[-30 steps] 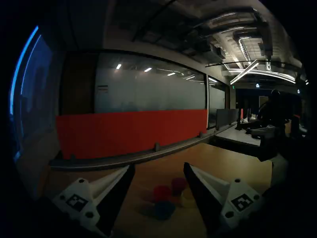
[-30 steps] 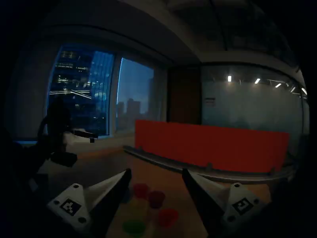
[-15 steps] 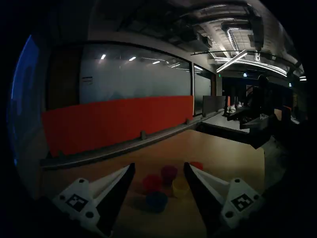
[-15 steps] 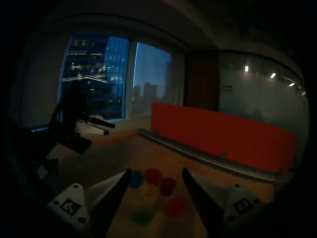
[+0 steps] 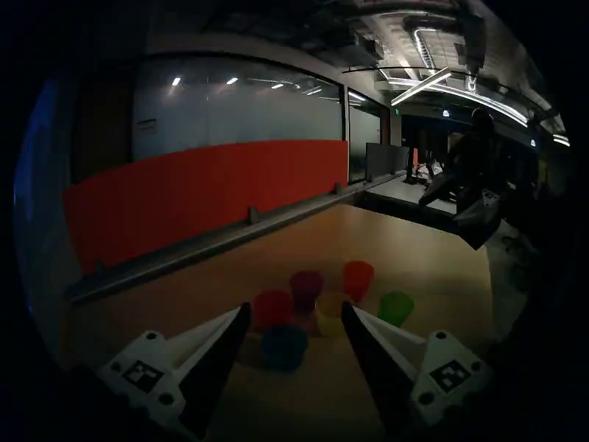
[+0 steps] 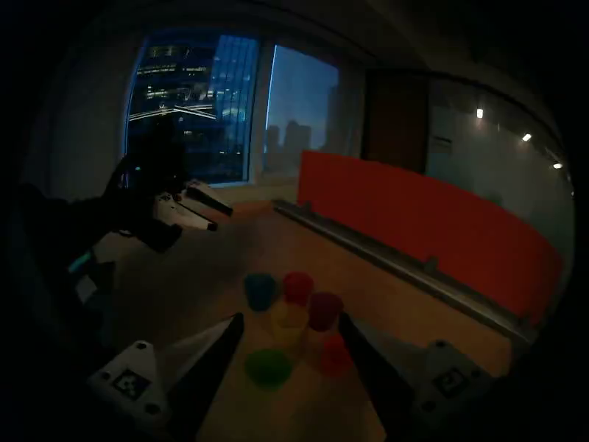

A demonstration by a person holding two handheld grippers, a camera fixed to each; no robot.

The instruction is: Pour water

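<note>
Left gripper view looks along the left gripper (image 5: pixel 295 305), its white wedge-shaped fingers spread wide and holding nothing, over a smooth wooden table (image 5: pixel 412 258). Six small tapered cups (image 5: pixel 331 303) stand huddled just beyond the fingertips, mostly in the gap between them. The blue cup (image 5: pixel 285 346) is nearest and the green cup (image 5: pixel 396 306) sits off to the right. A red panel (image 5: pixel 206 191) runs along the table's far edge. Right gripper view has the right gripper (image 6: pixel 290 315) also spread and empty, with the cups between its tips and the green cup nearest.

Both views angle down from either side onto the same nearby cups (image 5: pixel 330 305).
</note>
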